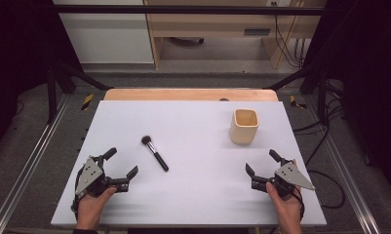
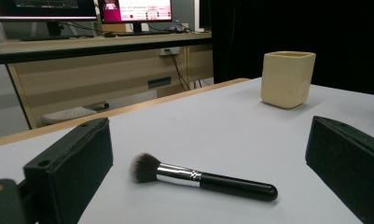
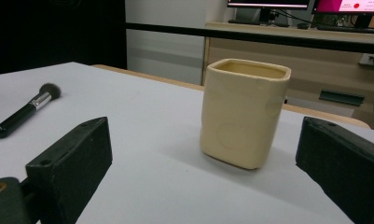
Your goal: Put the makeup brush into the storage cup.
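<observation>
Brush is lying flat on the table, just ahead-right of the left gripper, which is gaping wide, empty, and sitting nearer. Handle is pointing near-right, bristles far-left. Cup is standing upright beyond the right gripper, also wide open, empty.

both hands hold grippers low: left gripper and right gripper, jaws spread wide.

The makeup brush has soft dark bristles, a shiny metal ferrule and a glossy black handle. Beyond it on the matt, smooth white surface stands a cream cup with a dull, ceramic-looking finish. Behind the cup, the surface's far edge looks like pale wood.
</observation>
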The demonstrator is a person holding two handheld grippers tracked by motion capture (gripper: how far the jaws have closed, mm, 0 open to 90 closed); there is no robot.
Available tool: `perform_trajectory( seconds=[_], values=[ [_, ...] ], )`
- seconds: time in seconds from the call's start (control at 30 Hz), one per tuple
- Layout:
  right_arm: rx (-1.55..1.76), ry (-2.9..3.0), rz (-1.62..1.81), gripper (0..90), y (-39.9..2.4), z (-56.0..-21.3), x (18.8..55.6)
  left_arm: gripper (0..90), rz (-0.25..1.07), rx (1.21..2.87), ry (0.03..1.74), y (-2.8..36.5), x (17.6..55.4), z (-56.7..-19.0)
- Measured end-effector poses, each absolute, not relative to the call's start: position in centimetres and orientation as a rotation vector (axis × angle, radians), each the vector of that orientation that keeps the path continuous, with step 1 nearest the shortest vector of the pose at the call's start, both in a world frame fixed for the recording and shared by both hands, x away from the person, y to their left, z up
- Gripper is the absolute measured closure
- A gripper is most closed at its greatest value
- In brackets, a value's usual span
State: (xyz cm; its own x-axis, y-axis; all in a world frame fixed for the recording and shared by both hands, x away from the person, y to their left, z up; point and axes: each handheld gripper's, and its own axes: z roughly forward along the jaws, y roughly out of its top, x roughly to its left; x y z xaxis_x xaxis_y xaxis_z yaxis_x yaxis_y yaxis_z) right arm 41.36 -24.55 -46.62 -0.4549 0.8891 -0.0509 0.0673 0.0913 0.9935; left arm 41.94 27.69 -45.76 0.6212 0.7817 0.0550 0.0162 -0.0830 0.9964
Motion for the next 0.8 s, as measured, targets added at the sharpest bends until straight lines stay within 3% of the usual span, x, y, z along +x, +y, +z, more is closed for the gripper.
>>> perform_trajectory(
  seconds=[0.37, 0.8],
  values=[
    [0.975, 1.697, 1.387, 4.0, -23.7, -46.2, 41.4, 0.9, 0.738, 1.542, 0.709, 27.9, 41.9, -45.8],
    [0.949, 1.952, 1.260, 4.0, -19.6, -41.9, 41.8, 0.9, 0.737, 1.552, 0.728, 28.1, 42.0, -46.1]
  ],
)
